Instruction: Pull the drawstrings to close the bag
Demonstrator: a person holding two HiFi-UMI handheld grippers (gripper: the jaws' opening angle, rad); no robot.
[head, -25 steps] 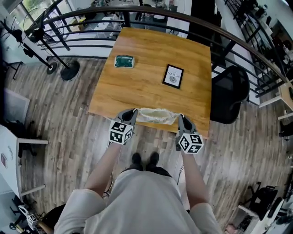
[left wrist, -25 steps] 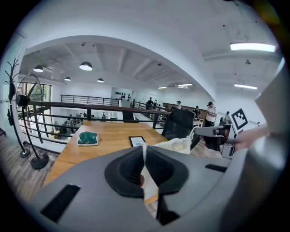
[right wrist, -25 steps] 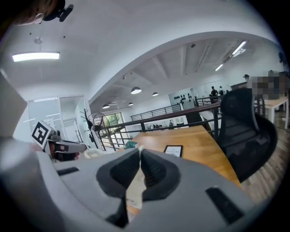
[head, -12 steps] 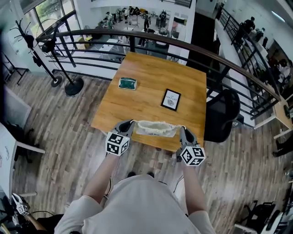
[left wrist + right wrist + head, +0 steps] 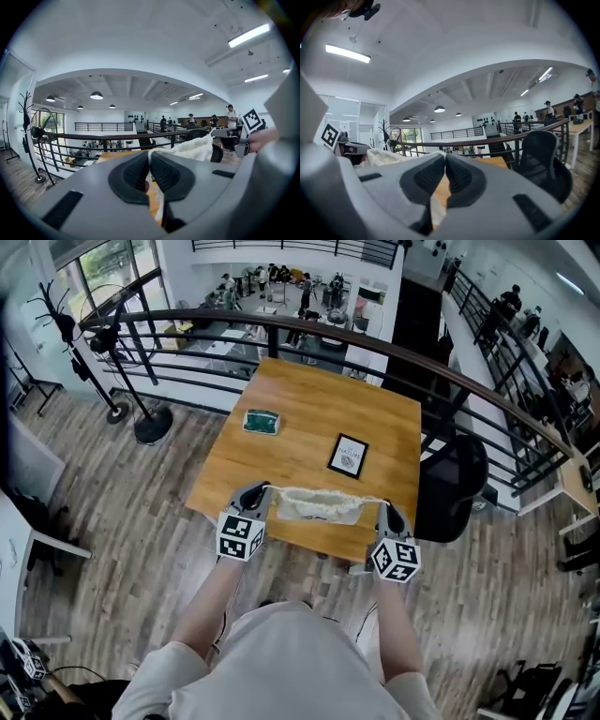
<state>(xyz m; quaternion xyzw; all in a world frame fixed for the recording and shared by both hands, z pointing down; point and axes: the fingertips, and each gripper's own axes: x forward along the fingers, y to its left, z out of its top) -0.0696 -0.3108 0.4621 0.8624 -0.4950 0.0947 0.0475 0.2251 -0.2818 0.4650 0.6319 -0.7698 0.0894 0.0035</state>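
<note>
Only one bag (image 5: 322, 505), pinched by left gripper (image 5: 257, 492) and right gripper (image 5: 386, 513) (two)

Bag (image 5: 322, 505) over table (image 5: 281, 442) edge, frame (image 5: 349, 456) behind it

bag (image 5: 322, 505): fuzzy cloth | table (image 5: 300, 418): smooth wood | floor (image 5: 141, 512): matt wood planks

- Black-framed card (image 5: 348, 456) on the table (image 5: 281, 442): there's print on it, but it's way too small to read tbh.
- Cubes on the left gripper (image 5: 260, 491) and right gripper (image 5: 388, 512): just black-and-white square code markers, no letters or numbers.
</note>
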